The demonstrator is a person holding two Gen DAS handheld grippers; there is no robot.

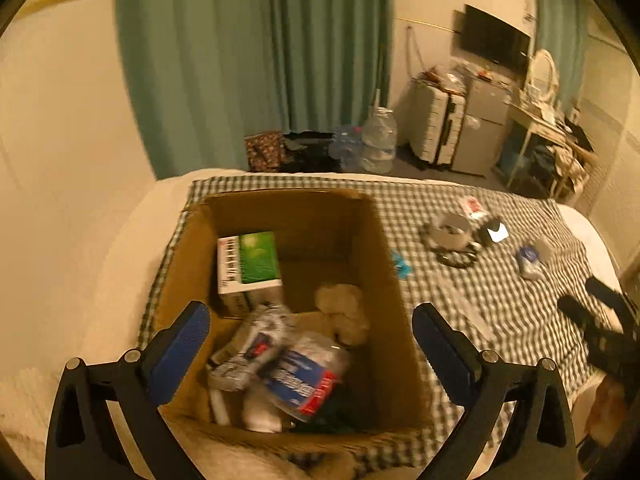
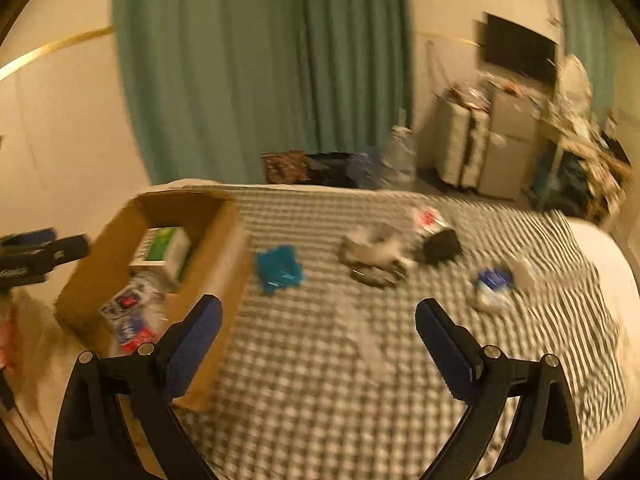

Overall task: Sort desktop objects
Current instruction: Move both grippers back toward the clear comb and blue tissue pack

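A cardboard box (image 1: 384,280) (image 2: 224,256) stands on the checked cloth (image 2: 320,380). Inside lie a green and white carton (image 1: 248,264), crumpled packets (image 1: 296,376) and a beige lump (image 1: 344,312). My left gripper (image 1: 312,320) hovers over the box, open, with nothing between its blue pads. My right gripper (image 2: 320,320) is open above bare cloth, right of the box. On the cloth lie a blue packet (image 2: 280,268), a white and black heap (image 2: 376,256), a black item (image 2: 440,246), a red and white packet (image 2: 428,216) and a blue and white item (image 2: 494,282).
The cloth covers a pale bed whose rounded edge (image 2: 604,264) shows at right. Beyond it are green curtains (image 1: 248,60), water bottles (image 1: 378,144), a suitcase (image 1: 436,128) and a cluttered desk (image 1: 544,120). The other gripper (image 1: 600,320) shows at the right edge of the left wrist view.
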